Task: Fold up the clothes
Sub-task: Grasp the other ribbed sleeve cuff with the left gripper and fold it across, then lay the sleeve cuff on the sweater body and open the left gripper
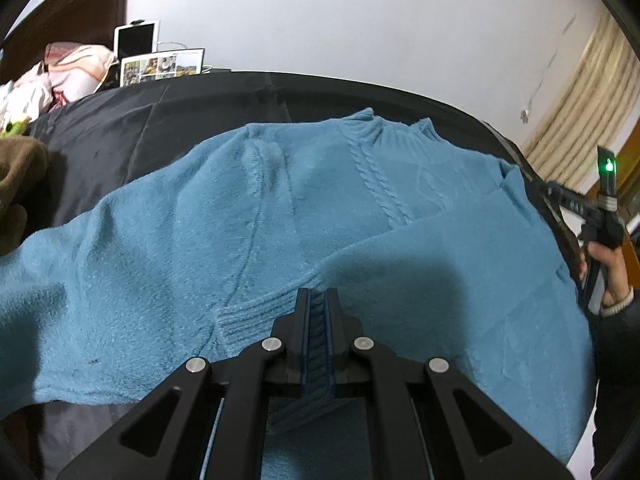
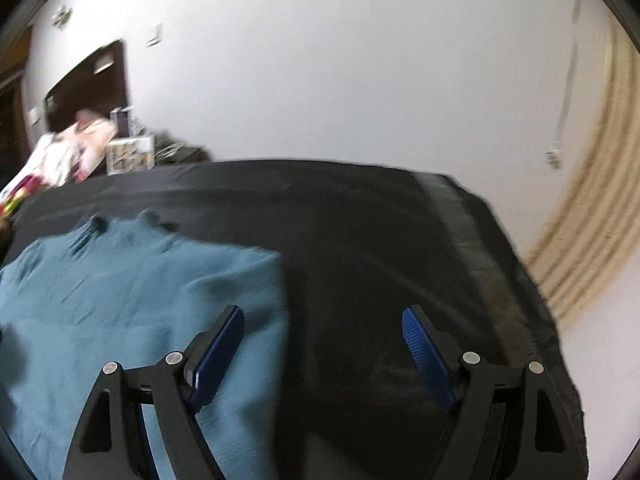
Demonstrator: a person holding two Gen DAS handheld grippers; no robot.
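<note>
A fuzzy blue sweater (image 1: 280, 208) lies spread on a black-covered table (image 1: 160, 120), collar toward the far wall. Its right sleeve is folded across the body. My left gripper (image 1: 319, 300) is shut on the sleeve's ribbed cuff (image 1: 256, 312), low over the sweater's middle. My right gripper (image 2: 322, 316) is open and empty, held above the table at the sweater's right edge (image 2: 160, 300). The right gripper's handle and the hand on it show at the right of the left wrist view (image 1: 604, 216).
A pile of pink and white clothes (image 1: 60, 72) and a photo box (image 1: 160, 64) sit at the table's far left. An olive garment (image 1: 16, 176) lies at the left edge. A white wall is behind and a beige curtain (image 2: 592, 220) hangs at the right.
</note>
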